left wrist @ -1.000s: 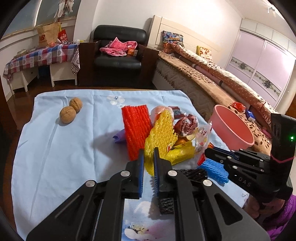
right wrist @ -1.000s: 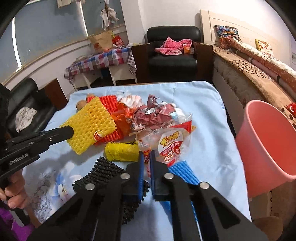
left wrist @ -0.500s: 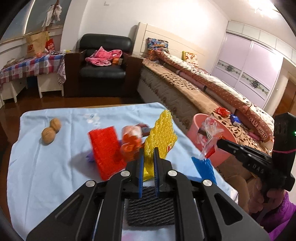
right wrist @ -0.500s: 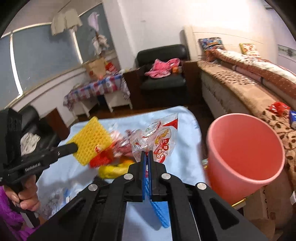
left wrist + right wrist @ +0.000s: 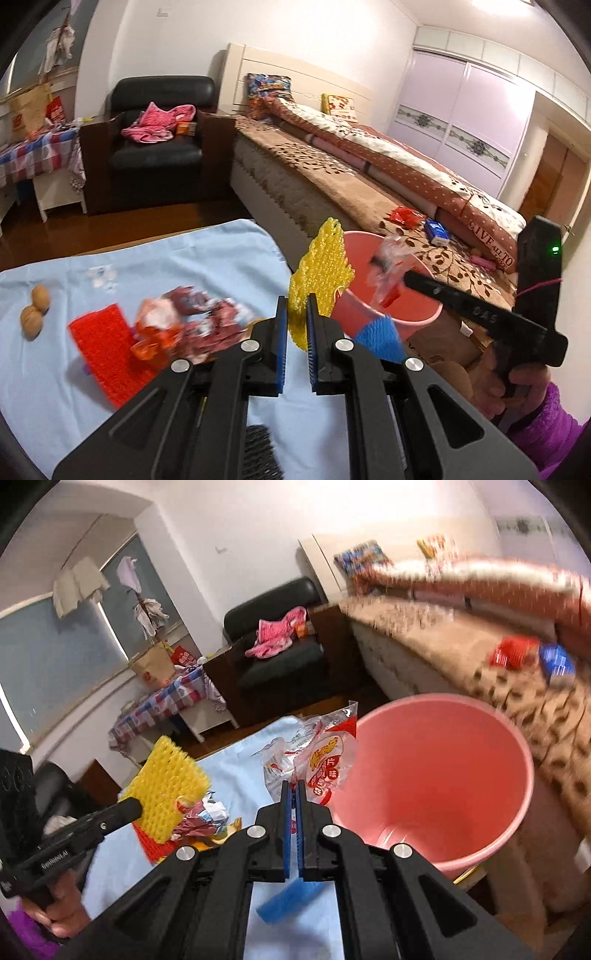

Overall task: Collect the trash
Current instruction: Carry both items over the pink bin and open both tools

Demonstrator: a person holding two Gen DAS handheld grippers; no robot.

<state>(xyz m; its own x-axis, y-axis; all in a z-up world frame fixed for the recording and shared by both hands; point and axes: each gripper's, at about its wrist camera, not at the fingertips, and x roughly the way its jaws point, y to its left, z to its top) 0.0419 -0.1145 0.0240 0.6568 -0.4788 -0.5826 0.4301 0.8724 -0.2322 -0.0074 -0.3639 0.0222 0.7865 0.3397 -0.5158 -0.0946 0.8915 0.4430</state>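
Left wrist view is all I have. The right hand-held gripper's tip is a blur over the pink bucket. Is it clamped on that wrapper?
Observer: Yes. In the right wrist view the right hand-held gripper is shut on a clear snack wrapper with a red and yellow label.
Operator: Anything inside the bucket?
Observer: The inside of the pink bucket looks bare as far down as that view shows.
Operator: How does my yellow net sit?
Observer: The left hand-held gripper pinches the yellow foam net at its lower edge. The sheet stands up flat above the tip.
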